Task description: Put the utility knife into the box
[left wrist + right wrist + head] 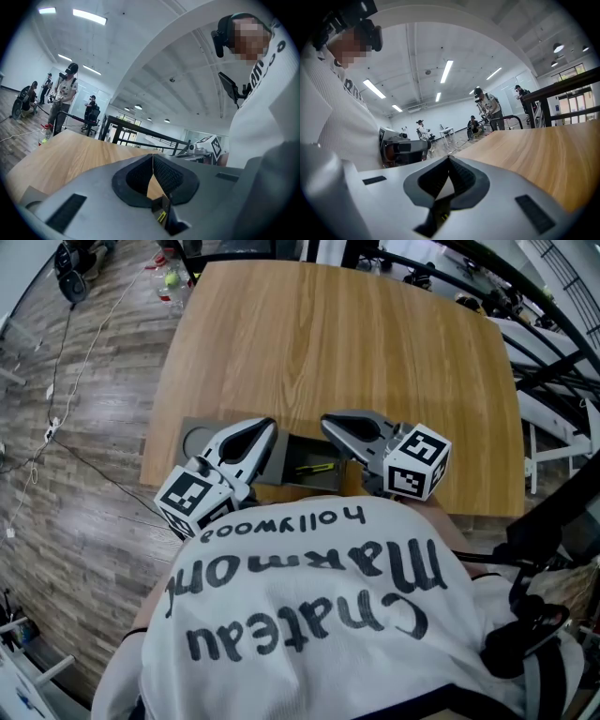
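Head view: the box (292, 448), dark grey and open at the top, sits at the near edge of the wooden counter (356, 343), between my two tools. The utility knife (316, 468) lies inside it as a thin yellow-and-black strip, roughly flat, toward the near right part of the box. I see nothing else in the box, though both tools cover parts of its rim. The left tool (268, 426) lies over the box's left side. In the left gripper view its jaws (153, 155) meet at the tips with nothing between them, and a yellow sliver of the knife (161, 216) shows below them. The right tool (328, 420) lies over the box's right side. Its jaws (449, 158) are likewise closed and empty. A grey flat panel (195, 439) with a round mark lies just left of the box.
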The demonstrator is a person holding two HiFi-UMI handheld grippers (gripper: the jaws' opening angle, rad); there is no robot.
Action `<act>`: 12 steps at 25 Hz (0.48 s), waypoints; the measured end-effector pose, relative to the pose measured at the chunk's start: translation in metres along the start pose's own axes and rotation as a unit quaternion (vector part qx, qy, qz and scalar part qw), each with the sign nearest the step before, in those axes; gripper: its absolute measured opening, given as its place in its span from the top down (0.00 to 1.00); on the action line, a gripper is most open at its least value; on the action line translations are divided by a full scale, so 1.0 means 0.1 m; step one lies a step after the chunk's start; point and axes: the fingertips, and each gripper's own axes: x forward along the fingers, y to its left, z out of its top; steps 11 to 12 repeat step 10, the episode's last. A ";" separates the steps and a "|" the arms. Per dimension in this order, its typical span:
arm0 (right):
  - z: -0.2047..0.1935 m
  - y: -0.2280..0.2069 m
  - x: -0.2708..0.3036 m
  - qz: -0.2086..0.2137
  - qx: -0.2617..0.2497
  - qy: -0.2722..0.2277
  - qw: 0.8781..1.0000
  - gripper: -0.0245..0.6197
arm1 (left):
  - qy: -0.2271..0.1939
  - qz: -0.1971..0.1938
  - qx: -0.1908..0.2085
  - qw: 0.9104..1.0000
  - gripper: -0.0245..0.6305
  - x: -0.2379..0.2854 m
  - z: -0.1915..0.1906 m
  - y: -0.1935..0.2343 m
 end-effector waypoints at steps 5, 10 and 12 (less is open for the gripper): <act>-0.04 0.01 0.02 0.000 -0.004 0.010 1.000 0.95 | 0.000 -0.001 -0.003 1.000 0.95 -0.01 -0.01 0.01; -0.09 -0.01 0.03 0.000 0.003 0.013 1.000 0.95 | 0.000 -0.001 -0.004 1.000 0.95 -0.02 -0.06 0.01; -0.09 -0.01 0.03 0.000 0.003 0.013 1.000 0.95 | 0.000 -0.001 -0.004 1.000 0.95 -0.02 -0.06 0.01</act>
